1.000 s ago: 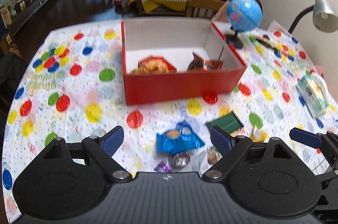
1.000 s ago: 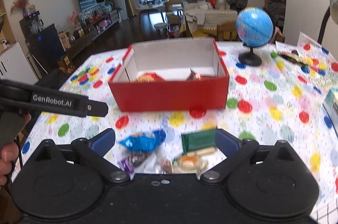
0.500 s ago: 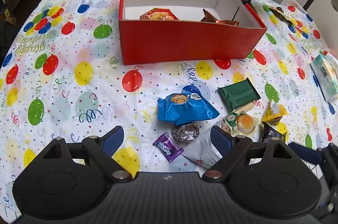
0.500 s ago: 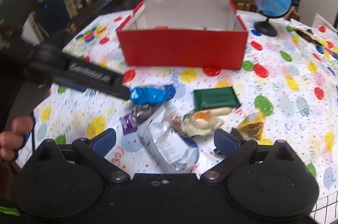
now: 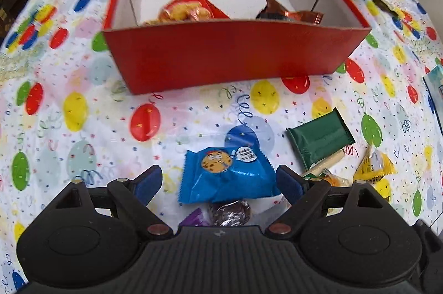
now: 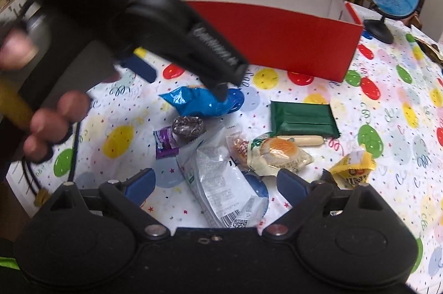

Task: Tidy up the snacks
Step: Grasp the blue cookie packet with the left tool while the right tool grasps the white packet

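Red box [image 5: 235, 55] holds 2 snack packs; left fingers [image 5: 148, 180] wide, straddling blue cookie pack [image 5: 227, 177]; right fingers [image 6: 290, 183] narrowing, empty.

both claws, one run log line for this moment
left claw: open over blue cookie packet | right claw: open, closing slightly, over clear bag | red box: two snacks inside

Bright, even daylight; fisheye bending at edges; left tool [image 6: 177, 72] motion-blurred
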